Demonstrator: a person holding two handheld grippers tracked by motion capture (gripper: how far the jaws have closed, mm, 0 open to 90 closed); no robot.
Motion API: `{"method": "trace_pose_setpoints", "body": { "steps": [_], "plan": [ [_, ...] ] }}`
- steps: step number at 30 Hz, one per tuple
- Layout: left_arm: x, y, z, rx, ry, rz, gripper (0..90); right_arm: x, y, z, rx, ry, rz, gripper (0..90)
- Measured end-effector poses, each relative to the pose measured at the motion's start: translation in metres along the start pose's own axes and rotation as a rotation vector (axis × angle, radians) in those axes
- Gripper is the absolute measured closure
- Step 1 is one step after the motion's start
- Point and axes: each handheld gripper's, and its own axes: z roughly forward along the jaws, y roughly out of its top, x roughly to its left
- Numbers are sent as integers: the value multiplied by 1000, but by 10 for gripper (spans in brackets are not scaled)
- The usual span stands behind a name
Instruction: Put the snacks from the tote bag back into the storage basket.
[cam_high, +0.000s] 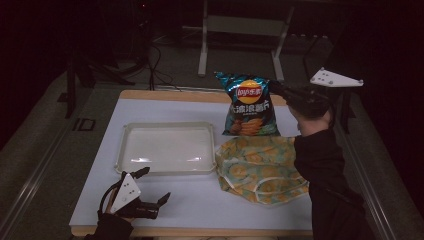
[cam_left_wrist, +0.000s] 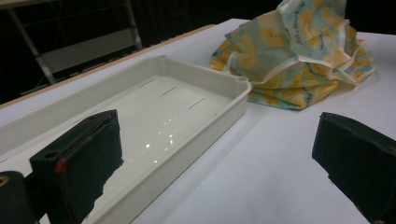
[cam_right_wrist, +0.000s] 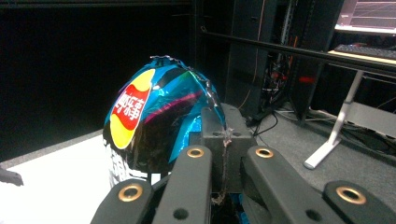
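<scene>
A blue bag of chips (cam_high: 249, 105) hangs upright above the back of the table, its red and yellow logo facing the camera. My right gripper (cam_high: 280, 91) is shut on the bag's top right edge; in the right gripper view the crimped seam of the bag (cam_right_wrist: 154, 116) is pinched between the black jaws of the right gripper (cam_right_wrist: 226, 140). My left gripper (cam_high: 150, 186) rests open near the table's front left corner, just in front of the white tray (cam_high: 122, 150). Its pads (cam_left_wrist: 88, 154) stand wide apart with nothing between them.
A crumpled cloth with a lemon print (cam_high: 260, 167) lies right of the tray, below the hanging bag; in the left gripper view the cloth (cam_left_wrist: 299, 56) sits beyond the tray (cam_left_wrist: 224, 100). The white table top (cam_high: 200, 200) ends in a wooden edge. Desk legs and cables stand behind.
</scene>
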Motion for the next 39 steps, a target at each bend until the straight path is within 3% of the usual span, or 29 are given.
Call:
{"method": "trace_pose_setpoints", "body": {
  "steps": [23,39],
  "plan": [
    [-3,0,-6,-6,11,0,21,47,8,54,-9,44,-4,900],
    [-3,-1,-7,-4,12,12,21,85,0,96,-28,80,19,900]
  ]
}}
